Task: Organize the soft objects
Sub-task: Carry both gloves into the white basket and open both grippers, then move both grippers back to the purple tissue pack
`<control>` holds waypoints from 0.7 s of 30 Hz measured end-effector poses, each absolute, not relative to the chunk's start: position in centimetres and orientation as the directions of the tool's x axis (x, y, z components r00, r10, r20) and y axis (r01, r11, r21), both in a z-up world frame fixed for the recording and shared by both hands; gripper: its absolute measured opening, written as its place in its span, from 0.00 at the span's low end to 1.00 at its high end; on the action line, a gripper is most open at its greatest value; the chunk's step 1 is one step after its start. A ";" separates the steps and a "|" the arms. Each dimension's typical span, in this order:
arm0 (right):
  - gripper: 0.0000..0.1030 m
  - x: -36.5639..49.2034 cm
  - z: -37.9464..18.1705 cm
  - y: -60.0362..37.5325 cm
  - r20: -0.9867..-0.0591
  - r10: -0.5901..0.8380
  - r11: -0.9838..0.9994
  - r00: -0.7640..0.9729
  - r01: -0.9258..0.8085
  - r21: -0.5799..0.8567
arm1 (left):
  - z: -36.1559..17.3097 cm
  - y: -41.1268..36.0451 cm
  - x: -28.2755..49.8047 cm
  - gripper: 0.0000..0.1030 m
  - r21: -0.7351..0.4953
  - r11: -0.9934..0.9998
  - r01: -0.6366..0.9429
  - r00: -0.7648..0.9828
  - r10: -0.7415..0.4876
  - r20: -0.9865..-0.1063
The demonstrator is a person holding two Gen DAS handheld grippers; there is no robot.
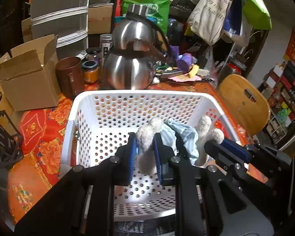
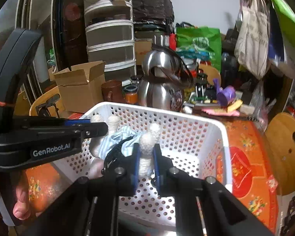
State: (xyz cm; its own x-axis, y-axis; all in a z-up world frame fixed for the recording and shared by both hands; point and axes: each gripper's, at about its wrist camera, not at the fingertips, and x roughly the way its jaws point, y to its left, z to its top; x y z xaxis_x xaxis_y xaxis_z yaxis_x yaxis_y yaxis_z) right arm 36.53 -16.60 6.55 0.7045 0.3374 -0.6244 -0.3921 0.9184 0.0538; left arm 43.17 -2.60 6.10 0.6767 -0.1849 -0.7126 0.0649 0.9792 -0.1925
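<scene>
A cream plush toy in light blue striped clothes (image 1: 183, 137) hangs over the white perforated basket (image 1: 100, 122), held between both grippers. My left gripper (image 1: 145, 149) is shut on one fuzzy limb (image 1: 146, 137). My right gripper (image 2: 145, 157) is shut on another limb (image 2: 146, 147). The right gripper also shows at the right of the left wrist view (image 1: 216, 143), and the left gripper enters the right wrist view from the left (image 2: 100, 127). The toy's body (image 2: 116, 139) sags between them above the basket floor (image 2: 179, 161).
The basket stands on a red and orange floral cloth (image 1: 39, 137). Behind it are two steel kettles (image 1: 131, 68), a brown mug (image 1: 68, 74), jars (image 1: 90, 70), an open cardboard box (image 1: 27, 78) and plastic drawers (image 1: 59, 19). A wooden chair (image 1: 243, 106) stands at the right.
</scene>
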 end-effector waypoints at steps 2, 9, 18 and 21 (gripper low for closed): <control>0.24 37.1 5.7 -17.1 -0.646 0.324 0.926 0.691 -0.373 0.066 | 5.3 -2.5 43.0 0.77 -0.167 0.985 0.048 0.674 -0.155 -0.722; 0.68 36.8 5.0 -18.8 -0.641 0.317 0.935 0.699 -0.343 0.089 | 4.1 -0.8 41.8 0.85 -0.158 0.987 0.026 0.694 -0.131 -0.708; 0.68 35.9 5.3 -19.2 -0.636 0.319 0.935 0.702 -0.342 0.092 | 4.5 -0.8 40.2 0.85 -0.138 0.990 0.037 0.710 -0.123 -0.694; 0.68 35.4 5.4 -19.2 -0.633 0.324 0.934 0.703 -0.345 0.095 | 4.6 -0.5 39.7 0.85 -0.150 0.988 0.039 0.710 -0.133 -0.691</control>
State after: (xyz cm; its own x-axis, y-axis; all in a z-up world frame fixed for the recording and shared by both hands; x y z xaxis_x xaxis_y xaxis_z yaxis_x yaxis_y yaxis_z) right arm 35.44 -19.17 5.43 0.7027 0.3240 -0.6334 -0.3453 0.9337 0.0945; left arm 39.65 -0.53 4.60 0.7102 -0.1329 -0.6914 0.0390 0.9879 -0.1498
